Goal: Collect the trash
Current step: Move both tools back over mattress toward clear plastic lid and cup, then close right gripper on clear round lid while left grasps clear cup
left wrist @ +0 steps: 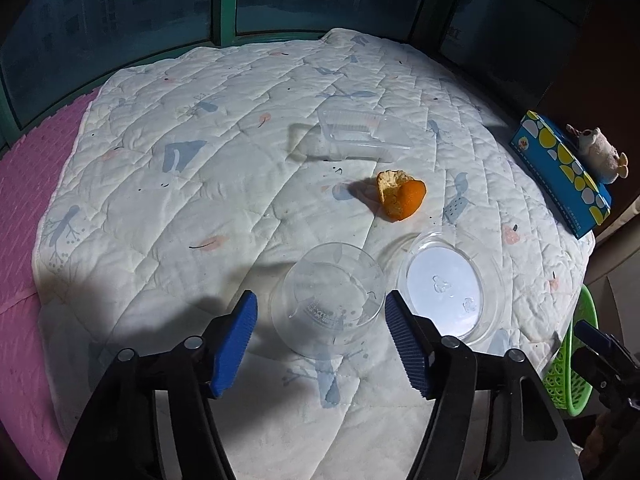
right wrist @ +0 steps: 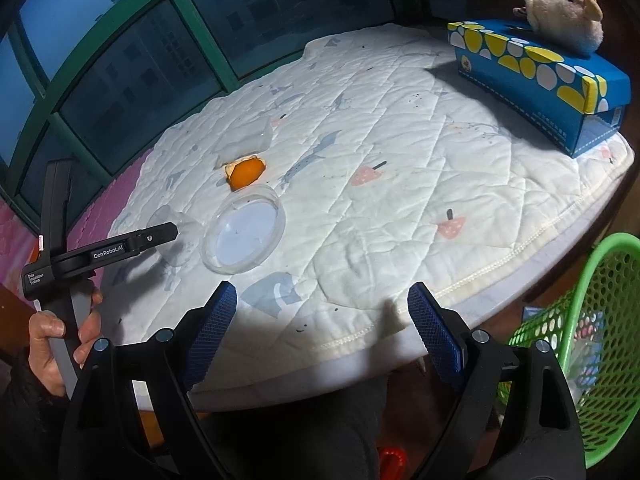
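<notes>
A clear plastic cup [left wrist: 328, 300] lies on its side on the white quilt [left wrist: 200, 200], between the blue pads of my left gripper [left wrist: 320, 299]. The jaws stand open: a gap shows at the left pad [left wrist: 236, 332], and the right one sits close by the cup's rim. A clear round lid [left wrist: 444, 284] lies just right of the cup. Beyond them are an orange peel [left wrist: 400, 194] and a clear rectangular container [left wrist: 356, 136]. My right gripper [right wrist: 322, 290] hangs open and empty over the quilt's near edge, with the lid [right wrist: 244, 236] and peel [right wrist: 246, 172] far ahead on its left.
A green mesh basket [right wrist: 592, 344] stands below the bed's right edge, with some items inside. A blue and yellow tissue box [right wrist: 536, 76] with a plush toy [right wrist: 564, 12] on top sits at the far right. Pink bedding [left wrist: 24, 240] borders the left; windows [left wrist: 120, 12] stand behind.
</notes>
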Demonstrator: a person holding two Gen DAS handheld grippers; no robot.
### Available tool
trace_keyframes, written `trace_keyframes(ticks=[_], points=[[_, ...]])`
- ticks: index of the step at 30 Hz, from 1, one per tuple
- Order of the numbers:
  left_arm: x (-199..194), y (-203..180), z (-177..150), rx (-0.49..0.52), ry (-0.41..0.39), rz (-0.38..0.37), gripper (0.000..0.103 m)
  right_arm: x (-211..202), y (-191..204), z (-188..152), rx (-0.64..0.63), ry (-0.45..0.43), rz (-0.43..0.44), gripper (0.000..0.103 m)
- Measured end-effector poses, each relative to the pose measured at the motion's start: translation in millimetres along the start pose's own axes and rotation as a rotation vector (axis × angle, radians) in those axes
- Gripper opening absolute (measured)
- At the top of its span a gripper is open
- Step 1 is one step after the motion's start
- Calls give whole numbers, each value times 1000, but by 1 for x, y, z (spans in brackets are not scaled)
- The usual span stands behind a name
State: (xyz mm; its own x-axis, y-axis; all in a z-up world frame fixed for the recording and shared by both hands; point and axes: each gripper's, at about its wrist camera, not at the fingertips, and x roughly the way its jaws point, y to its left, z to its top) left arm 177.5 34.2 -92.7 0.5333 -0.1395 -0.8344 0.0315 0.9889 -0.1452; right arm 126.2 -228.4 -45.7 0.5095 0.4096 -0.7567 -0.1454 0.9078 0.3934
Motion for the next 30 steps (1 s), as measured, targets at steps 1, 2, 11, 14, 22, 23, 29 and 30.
trace_keyframes(ticks=[1, 2, 11, 14, 22, 23, 29, 30], points=[[0, 0, 1, 3, 1, -5, 53, 2, 2, 0, -5, 2, 2, 87], [0, 0, 2, 3, 0, -15, 50, 4, 4, 1, -11, 5, 4, 87], [-23, 7, 4, -2, -55, -21, 49, 21, 32, 14, -101, 15, 15, 89], [-34, 13, 5, -5, -72, -17, 49, 30, 46, 18, -152, 28, 15, 93], [-51, 28, 2, -18, -96, -3, 49, 62, 77, 23, -293, 58, -26, 98], [-51, 29, 2, -22, -96, -3, 49, 66, 80, 23, -310, 61, -30, 98], [-54, 35, -1, -38, -95, -10, 49, 87, 95, 26, -393, 80, -67, 98], [-54, 36, -1, -42, -94, -13, 49, 91, 96, 26, -404, 84, -79, 98]])
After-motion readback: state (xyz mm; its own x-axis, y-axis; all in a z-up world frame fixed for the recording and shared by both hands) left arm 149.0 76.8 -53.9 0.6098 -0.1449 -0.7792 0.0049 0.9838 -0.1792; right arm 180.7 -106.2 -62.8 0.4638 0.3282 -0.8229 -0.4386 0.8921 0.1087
